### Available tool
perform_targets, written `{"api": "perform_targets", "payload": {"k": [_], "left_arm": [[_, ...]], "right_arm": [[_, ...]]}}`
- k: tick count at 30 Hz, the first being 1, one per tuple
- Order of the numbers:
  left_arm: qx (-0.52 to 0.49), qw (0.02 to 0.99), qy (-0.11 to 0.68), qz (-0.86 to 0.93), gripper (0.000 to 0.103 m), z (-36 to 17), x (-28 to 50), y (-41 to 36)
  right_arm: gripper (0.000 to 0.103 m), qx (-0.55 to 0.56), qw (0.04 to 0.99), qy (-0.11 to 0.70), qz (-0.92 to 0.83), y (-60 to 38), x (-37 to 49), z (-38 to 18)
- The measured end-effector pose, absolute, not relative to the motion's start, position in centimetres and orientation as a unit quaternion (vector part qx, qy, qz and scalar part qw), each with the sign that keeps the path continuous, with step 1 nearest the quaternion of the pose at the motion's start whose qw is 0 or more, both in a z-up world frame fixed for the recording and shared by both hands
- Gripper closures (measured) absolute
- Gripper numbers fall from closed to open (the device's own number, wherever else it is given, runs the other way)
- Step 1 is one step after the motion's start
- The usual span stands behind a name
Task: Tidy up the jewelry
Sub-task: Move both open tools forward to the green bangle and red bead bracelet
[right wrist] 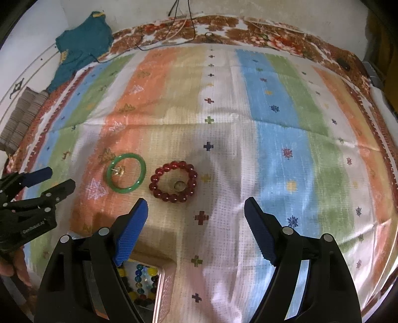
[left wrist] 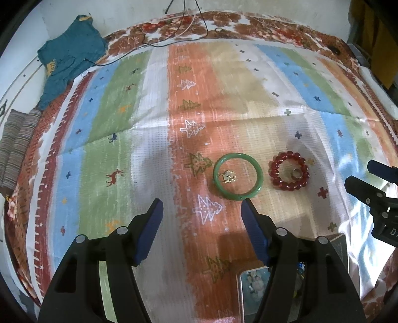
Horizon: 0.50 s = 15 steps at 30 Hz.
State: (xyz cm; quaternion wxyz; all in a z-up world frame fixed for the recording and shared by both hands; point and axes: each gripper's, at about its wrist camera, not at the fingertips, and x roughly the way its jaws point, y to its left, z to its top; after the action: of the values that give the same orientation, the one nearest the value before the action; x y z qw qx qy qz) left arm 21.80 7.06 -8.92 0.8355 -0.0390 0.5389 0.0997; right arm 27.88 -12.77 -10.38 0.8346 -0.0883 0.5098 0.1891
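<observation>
Fingers spread wide on both grippers, clamped on nothing: left gripper (left wrist: 202,232) low in the left wrist view, blue-padded fingers (left wrist: 149,231) pointing up the frame; right gripper (right wrist: 196,231) likewise low in the right wrist view, equally parted above the striped cloth (right wrist: 273,129).

Upper left of both frames: a crumpled teal garment (left wrist: 69,57) beside a folded striped fabric (left wrist: 17,144), with thin dark cables (left wrist: 184,22) trailing across the top edge.

Centre of the left wrist view, just above the right-hand finger: a green bangle (left wrist: 237,176), smooth, glossy, unbroken, lying flat on the orange stripe. Inside its ring, toward the left, a small gold-coloured piece (left wrist: 227,177), too small to make out in detail.

Just to the right, near but not touching: a red bead bracelet (left wrist: 289,174) of round, translucent dark-red beads, also flat on the cloth. Within its circle, at the lower right, a metallic ring (left wrist: 296,173).

Bottom of the frames, partly hidden behind the fingers: an open jewelry box (right wrist: 165,285) holding coloured beads (right wrist: 140,275), yellow, blue and green among them.
</observation>
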Motion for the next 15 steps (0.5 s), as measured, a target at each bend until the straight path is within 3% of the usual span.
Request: {"api": "perform_targets", "payload": {"k": [15], "left_arm": [[-0.006, 0.827, 0.552, 0.106, 0.037, -10.8, 24.5, 7.2]], "right_arm": [[0.023, -0.110, 0.821, 0.532, 0.178, -11.7, 30.3, -12.9]]}}
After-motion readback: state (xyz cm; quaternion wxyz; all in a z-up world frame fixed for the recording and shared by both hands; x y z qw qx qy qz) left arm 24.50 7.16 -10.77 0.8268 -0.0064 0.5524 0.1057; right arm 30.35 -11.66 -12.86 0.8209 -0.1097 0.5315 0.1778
